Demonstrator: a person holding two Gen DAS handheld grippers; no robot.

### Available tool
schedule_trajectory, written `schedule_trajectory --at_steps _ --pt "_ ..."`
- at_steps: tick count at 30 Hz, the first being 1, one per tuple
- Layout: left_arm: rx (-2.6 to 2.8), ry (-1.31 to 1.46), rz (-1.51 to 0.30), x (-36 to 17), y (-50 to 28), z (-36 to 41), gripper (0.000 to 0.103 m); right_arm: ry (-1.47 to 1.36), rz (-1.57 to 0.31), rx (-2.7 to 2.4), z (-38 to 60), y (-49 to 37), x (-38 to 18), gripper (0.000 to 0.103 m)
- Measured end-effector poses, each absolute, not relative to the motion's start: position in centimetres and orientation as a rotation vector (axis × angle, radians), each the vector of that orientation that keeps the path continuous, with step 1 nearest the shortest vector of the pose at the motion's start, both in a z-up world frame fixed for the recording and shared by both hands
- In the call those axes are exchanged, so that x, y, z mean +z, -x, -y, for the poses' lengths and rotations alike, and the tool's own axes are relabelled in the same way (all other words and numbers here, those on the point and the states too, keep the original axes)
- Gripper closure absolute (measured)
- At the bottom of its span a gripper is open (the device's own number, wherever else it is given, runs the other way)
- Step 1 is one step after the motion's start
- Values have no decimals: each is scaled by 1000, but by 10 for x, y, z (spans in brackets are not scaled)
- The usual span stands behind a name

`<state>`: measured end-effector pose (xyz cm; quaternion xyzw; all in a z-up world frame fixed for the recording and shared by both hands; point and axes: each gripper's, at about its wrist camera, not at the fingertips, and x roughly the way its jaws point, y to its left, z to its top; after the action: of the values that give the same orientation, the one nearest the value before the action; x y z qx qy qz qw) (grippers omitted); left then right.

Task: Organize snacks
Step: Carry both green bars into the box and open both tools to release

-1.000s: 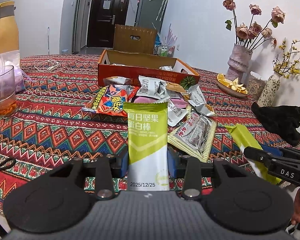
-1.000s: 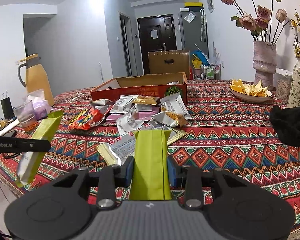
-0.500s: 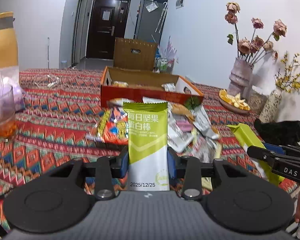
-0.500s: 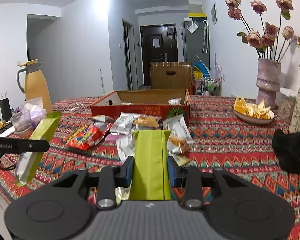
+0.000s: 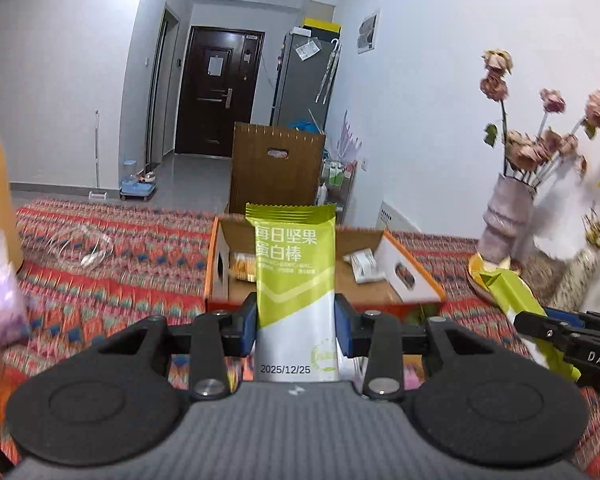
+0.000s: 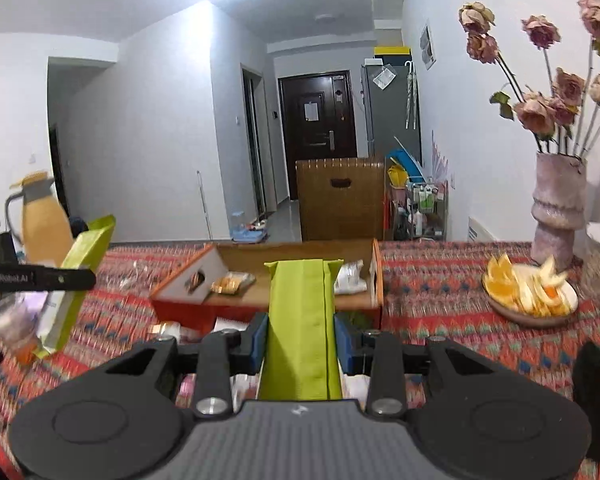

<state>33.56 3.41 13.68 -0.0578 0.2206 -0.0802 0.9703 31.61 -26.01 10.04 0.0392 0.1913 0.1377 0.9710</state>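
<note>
My left gripper [image 5: 295, 330] is shut on a green and white protein bar pack [image 5: 294, 280], printed face towards the camera. My right gripper [image 6: 301, 340] is shut on a second green bar pack [image 6: 302, 320], seam side up. Both packs hang in the air just short of the open orange cardboard box [image 5: 404, 272], whose floor [image 6: 284, 294] holds a few snack packets. The right gripper with its pack [image 5: 516, 300] shows at the right edge of the left wrist view. The left gripper's pack [image 6: 78, 268] shows at the left of the right wrist view.
A patterned red tablecloth [image 6: 432, 300] covers the table. Loose snack packets [image 6: 172, 328] lie in front of the box. A plate of orange slices [image 6: 528, 292] and a vase of dried roses [image 6: 556, 208] stand at the right. A yellow jug [image 6: 44, 216] and a glass [image 6: 14, 320] stand at the left.
Both grippers have risen and moved forward towards the box, each still holding its pack. The pile of loose packets has dropped below the fingers and the box interior has come into view.
</note>
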Motion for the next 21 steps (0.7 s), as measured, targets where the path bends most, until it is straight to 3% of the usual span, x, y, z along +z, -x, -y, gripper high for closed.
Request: schedule_trajectory --at_steps 9,21 --pt "-96 123 -478 127 -451 -39 65 -102 -421 271 250 -431 110 69" --pt "55 85 -525 76 -551 -50 65 -10 -591 166 219 -558 51 69"
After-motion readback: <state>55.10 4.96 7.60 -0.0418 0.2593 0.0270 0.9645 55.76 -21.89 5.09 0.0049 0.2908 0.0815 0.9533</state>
